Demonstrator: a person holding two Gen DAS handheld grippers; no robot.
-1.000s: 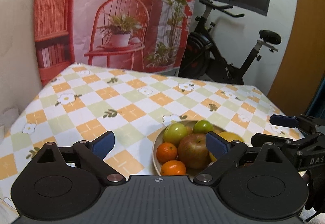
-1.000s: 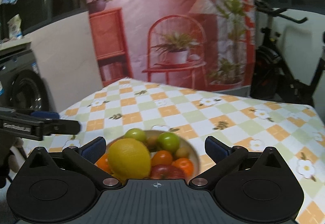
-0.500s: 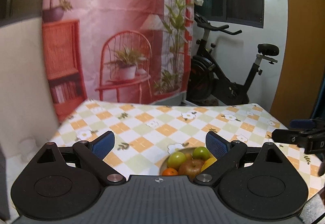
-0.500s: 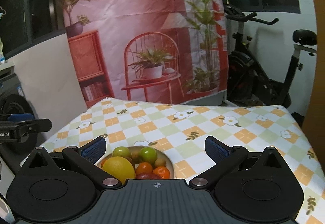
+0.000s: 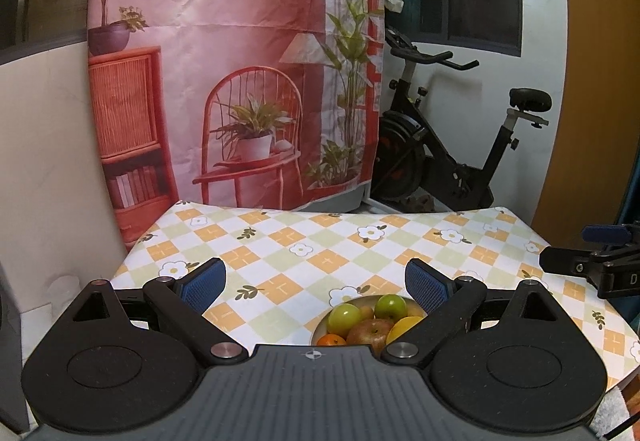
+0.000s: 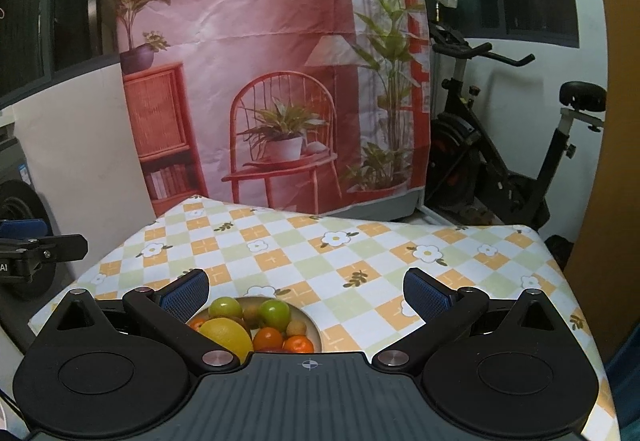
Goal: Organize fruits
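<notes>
A bowl (image 5: 320, 327) of fruit stands near the front edge of the checked tablecloth (image 5: 320, 241). It holds green apples (image 5: 344, 315), a red apple (image 5: 370, 331), a yellow lemon (image 6: 224, 333) and oranges (image 6: 269, 337). My left gripper (image 5: 316, 287) is open and empty, raised well above and behind the bowl. My right gripper (image 6: 306, 291) is open and empty, also raised behind the bowl (image 6: 314, 329). Each gripper shows at the edge of the other's view: the right one (image 5: 592, 257) and the left one (image 6: 36, 249).
A printed pink backdrop (image 5: 240, 61) hangs behind the table. An exercise bike (image 5: 452, 145) stands at the back right. A white wall panel (image 5: 52, 161) is on the left, a wooden door (image 5: 592, 81) on the right.
Both grippers have pulled back and up from the bowl, which now looks smaller and lower in both views. Both stay open and empty.
</notes>
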